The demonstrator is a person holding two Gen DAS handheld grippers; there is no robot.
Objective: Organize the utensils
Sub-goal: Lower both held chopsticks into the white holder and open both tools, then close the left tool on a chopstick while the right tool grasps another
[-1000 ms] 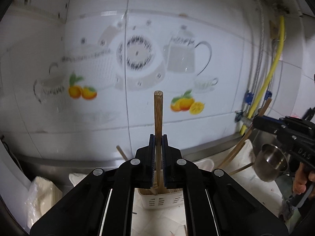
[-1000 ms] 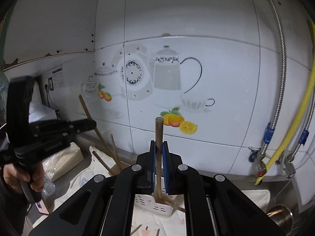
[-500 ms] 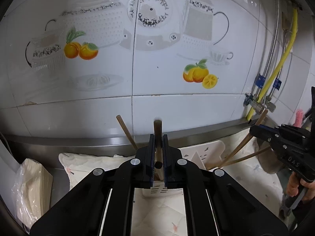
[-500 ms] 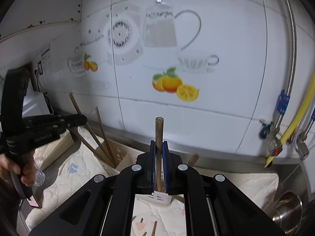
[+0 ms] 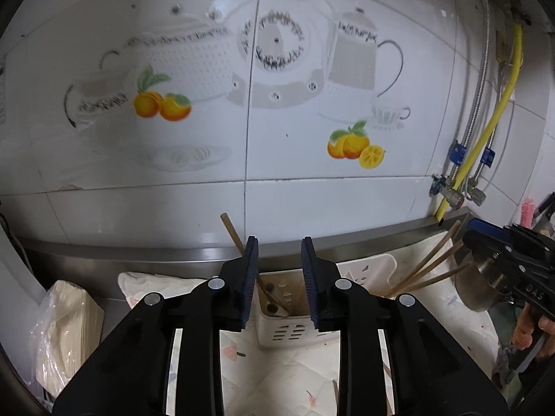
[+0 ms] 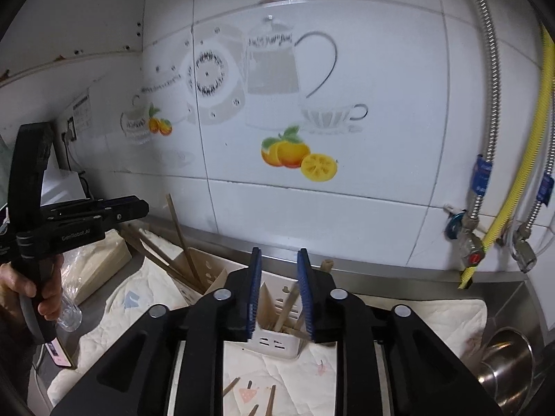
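Observation:
A white slotted utensil holder [image 5: 289,326] stands on a quilted cloth against the tiled wall; it also shows in the right wrist view [image 6: 277,338]. Wooden chopsticks [image 5: 239,242] stand and lean inside it. My left gripper [image 5: 279,256] is open and empty just above its left compartment. My right gripper [image 6: 277,267] is open and empty above the right compartment, where chopsticks [image 6: 289,306] lean. More chopsticks [image 6: 180,239] lean in the left compartment. Each gripper shows in the other's view, the left one [image 6: 137,208] and the right one [image 5: 485,234].
Loose chopsticks [image 6: 253,400] lie on the quilted cloth [image 6: 416,315] near me. A steel pot [image 6: 506,357] sits at the right. A bagged stack of paper [image 5: 66,326] sits at the left. Yellow and steel hoses [image 6: 517,173] run down the wall at right.
Both grippers were shut on a wooden chopstick and came down over the holder. Both have opened, and the chopsticks now stand in the holder.

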